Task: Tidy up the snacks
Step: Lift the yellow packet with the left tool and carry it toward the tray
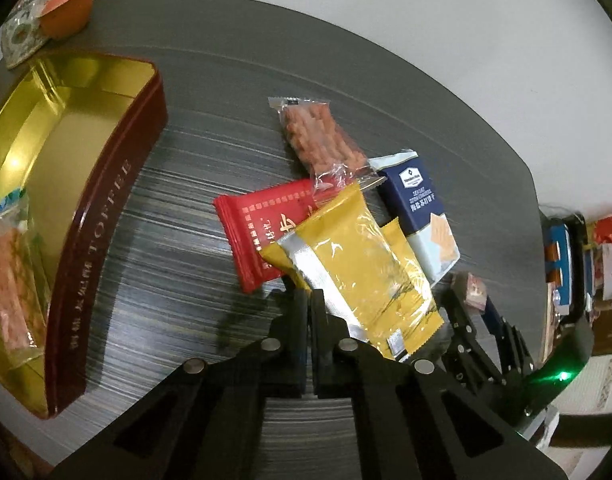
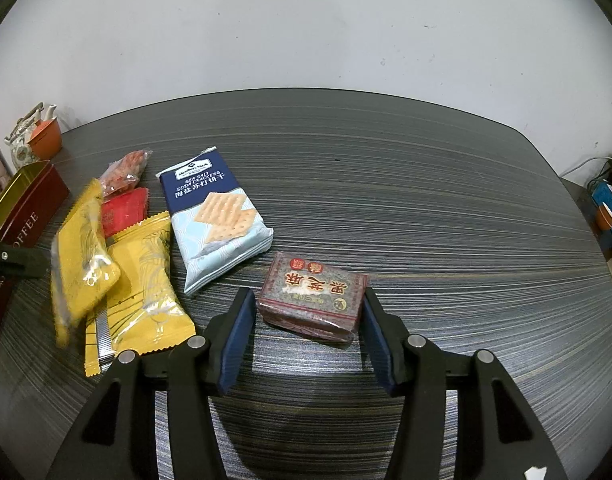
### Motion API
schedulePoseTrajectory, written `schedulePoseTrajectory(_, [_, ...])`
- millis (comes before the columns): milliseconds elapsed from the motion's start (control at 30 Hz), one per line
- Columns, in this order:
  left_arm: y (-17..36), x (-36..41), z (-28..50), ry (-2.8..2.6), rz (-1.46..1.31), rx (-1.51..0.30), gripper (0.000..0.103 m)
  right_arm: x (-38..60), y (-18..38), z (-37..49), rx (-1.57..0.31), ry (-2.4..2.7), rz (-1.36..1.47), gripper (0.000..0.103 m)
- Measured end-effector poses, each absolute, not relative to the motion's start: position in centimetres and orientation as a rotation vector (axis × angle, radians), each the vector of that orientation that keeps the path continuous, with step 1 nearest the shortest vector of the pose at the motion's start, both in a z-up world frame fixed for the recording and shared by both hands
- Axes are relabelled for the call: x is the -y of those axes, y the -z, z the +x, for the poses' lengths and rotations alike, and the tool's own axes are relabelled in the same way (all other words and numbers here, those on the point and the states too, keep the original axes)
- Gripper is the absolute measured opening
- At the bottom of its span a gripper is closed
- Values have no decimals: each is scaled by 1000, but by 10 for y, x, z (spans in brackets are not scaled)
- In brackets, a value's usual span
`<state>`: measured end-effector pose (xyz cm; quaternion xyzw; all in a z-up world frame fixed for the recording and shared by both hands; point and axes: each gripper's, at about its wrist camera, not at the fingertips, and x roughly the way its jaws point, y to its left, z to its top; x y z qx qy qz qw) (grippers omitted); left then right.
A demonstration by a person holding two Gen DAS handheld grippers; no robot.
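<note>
Your left gripper (image 1: pixel 310 300) has its jaws pinched on the edge of a yellow snack packet (image 1: pixel 366 264), which is lifted and tilted above the pile; in the right wrist view the same packet (image 2: pixel 79 256) looks blurred. Beneath and beside it lie a second yellow packet (image 2: pixel 145 284), a red packet (image 1: pixel 261 228) and a clear-wrapped bar of reddish sticks (image 1: pixel 322 140), all overlapping one another. The blue sea salt soda cracker pack (image 2: pixel 213 220) lies just to the right of that pile, flat on the dark striped surface (image 2: pixel 426 200). To the left of the pile stands the open toffee tin (image 1: pixel 105 200), gold inside, with one clear-wrapped snack (image 1: pixel 9 280) already lying in it. Your right gripper (image 2: pixel 310 316) has its jaws spread wide on either side of a brown wrapped sesame cake block (image 2: pixel 314 296), right of the cracker pack, which rests on the surface. Beyond the tin, at the far corner, sit an orange cup (image 1: pixel 65 8) and a patterned teapot (image 2: pixel 23 140).
</note>
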<state>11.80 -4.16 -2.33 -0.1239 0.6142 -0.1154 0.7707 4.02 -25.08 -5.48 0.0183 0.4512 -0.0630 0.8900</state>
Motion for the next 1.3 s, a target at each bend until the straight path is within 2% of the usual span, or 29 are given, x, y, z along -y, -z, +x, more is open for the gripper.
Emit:
schedulePoseTrajectory(167, [18,50,119,258,-268,-1321,0,251,55,40,-937,130,38,50])
schedulePoseTrajectory(267, [19,55,116,281,-275,-1347,7,250,55,41,-938,130,38,51])
schedulePoseTrajectory(300, [20,56,117,282,-283,-1356,19,250,55,41,-938,130,38,51])
schedulePoseTrajectory(333, [20,56,117,289,-292,-1358,26,250,54,40,-938,128,38,52])
schedulePoseTrajectory(400, [16,61,118,290,-268,-1333,57,250,54,40,-939,126,37,53])
schedulePoseTrajectory(467, [9,66,119,300,-204,-1306,69,249,53,39,-939,125,37,53])
schedulePoseTrajectory(633, [3,83,120,416,30,-1299,69,248,53,39,-940,124,37,54])
schedulePoseTrajectory(1000, [3,91,93,663,471,-1144,69,248,52,39,-940,124,37,55])
schedulePoseTrajectory(1300, [4,100,94,825,614,-1148,73,247,54,38,-940,124,39,56])
